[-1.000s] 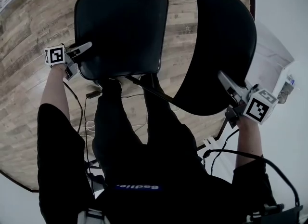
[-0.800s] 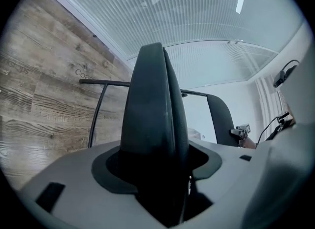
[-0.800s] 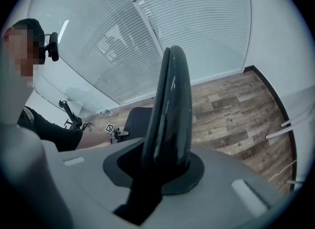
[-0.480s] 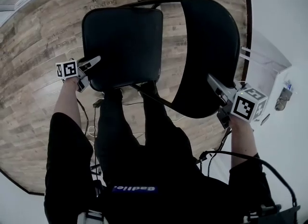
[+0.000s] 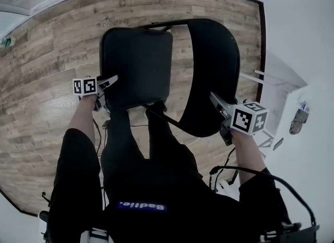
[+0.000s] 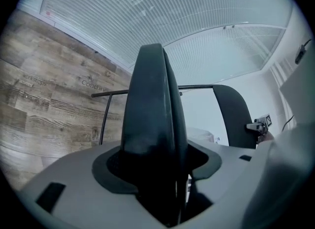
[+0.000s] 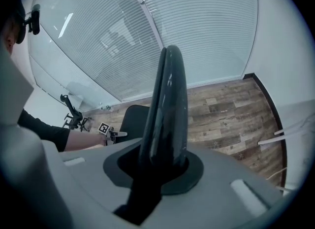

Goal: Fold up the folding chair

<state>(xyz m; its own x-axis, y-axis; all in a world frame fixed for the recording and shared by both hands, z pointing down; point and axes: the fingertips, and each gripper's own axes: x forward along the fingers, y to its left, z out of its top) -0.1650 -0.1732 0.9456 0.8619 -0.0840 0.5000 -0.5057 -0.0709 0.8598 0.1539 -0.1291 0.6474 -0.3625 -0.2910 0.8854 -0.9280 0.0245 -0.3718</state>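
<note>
Above a wood-grain plank floor (image 5: 42,90), a person grips a black folding chair (image 5: 201,116) with two handheld grippers. The left gripper (image 5: 108,82) is clamped on the near left corner of the padded, round-cornered square seat (image 5: 136,59), whose smooth matte rim fills its jaws. The right gripper (image 5: 215,101) is clamped on the rim of the broad, curved, glossy backrest (image 5: 214,64). A thin black frame tube (image 5: 156,25) arcs behind both panels.
</note>
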